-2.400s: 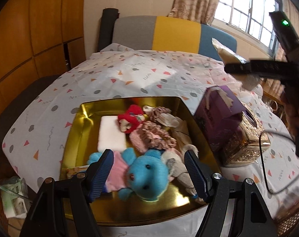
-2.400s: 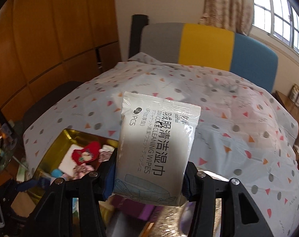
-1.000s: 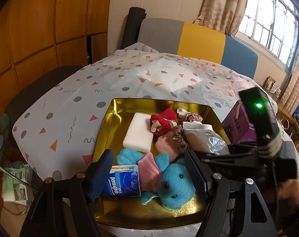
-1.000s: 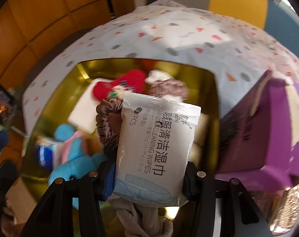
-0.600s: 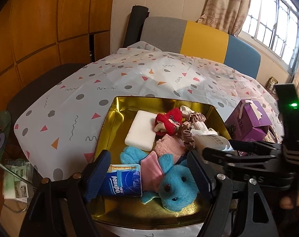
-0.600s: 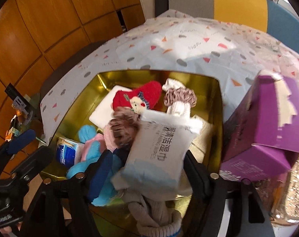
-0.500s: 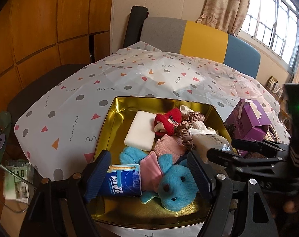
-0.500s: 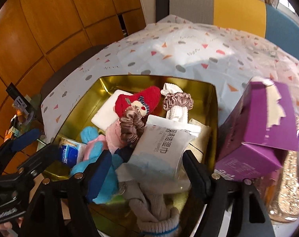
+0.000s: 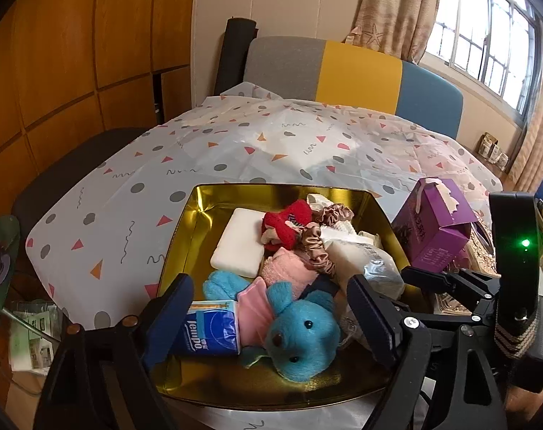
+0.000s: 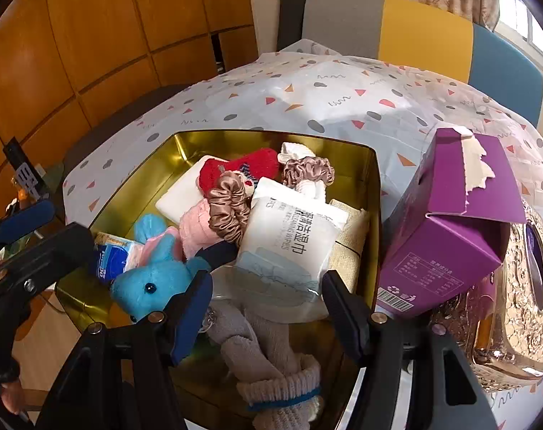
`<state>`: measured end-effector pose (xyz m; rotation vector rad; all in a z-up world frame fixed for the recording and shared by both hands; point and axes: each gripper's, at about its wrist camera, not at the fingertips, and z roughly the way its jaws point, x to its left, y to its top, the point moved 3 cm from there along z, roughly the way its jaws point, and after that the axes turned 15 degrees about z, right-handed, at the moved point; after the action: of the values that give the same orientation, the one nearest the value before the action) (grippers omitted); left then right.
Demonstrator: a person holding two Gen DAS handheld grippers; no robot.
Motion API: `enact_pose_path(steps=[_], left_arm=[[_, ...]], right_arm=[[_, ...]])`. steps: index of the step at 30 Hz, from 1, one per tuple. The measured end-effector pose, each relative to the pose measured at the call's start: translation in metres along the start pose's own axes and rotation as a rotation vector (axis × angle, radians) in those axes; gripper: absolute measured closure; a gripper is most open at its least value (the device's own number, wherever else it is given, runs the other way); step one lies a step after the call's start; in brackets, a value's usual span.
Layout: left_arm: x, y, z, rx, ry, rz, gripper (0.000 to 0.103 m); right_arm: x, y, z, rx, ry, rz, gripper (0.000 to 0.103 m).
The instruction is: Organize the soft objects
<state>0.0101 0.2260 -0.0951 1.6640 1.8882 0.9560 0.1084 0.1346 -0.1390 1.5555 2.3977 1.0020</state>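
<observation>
The right gripper (image 10: 266, 292) hangs over the near end of the gold tray (image 10: 171, 150), its jaws narrowing with nothing pressed between them; the wipes pack (image 10: 289, 240) lies just beyond its fingertips, resting loose on the heap of a grey sock (image 10: 271, 354), satin scrunchies (image 10: 230, 211) and burlap pouch (image 10: 350, 247). The left gripper (image 9: 271, 317) hovers at the tray's near-left corner, jaws spreading and empty above the blue plush (image 9: 300, 333) and tissue packet (image 9: 208, 329). The placing step looks finished. Farther right stand the purple box (image 10: 447, 229) and an ornate gold box (image 10: 515, 308) on the patterned tablecloth (image 10: 343, 86); the next move probably calls for finding another soft item outside the tray.
</observation>
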Motion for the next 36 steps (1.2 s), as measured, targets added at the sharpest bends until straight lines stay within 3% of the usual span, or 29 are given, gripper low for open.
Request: enact_pose_path(steps=[6,14,23,36], left_arm=[[-0.007,0.002,-0.005,-0.009,0.013,0.010,0.012],[-0.028,0.006,-0.017,-0.043,0.023,0.036,0.000],[-0.062,0.007,-0.029,-0.076,-0.007,0.085,0.000],[-0.082,0.008,-0.028,-0.081,0.003,0.094,0.000]], right_arm=[[-0.003,-0.001,-0.031,-0.071,-0.005,0.017,0.038],[-0.030,-0.005,-0.079,-0.231,-0.151,0.137,0.038],[-0.072,-0.020,-0.105,-0.295,-0.301,0.265,0.038],[-0.091,-0.026,-0.123,-0.348,-0.348,0.328,0.038]])
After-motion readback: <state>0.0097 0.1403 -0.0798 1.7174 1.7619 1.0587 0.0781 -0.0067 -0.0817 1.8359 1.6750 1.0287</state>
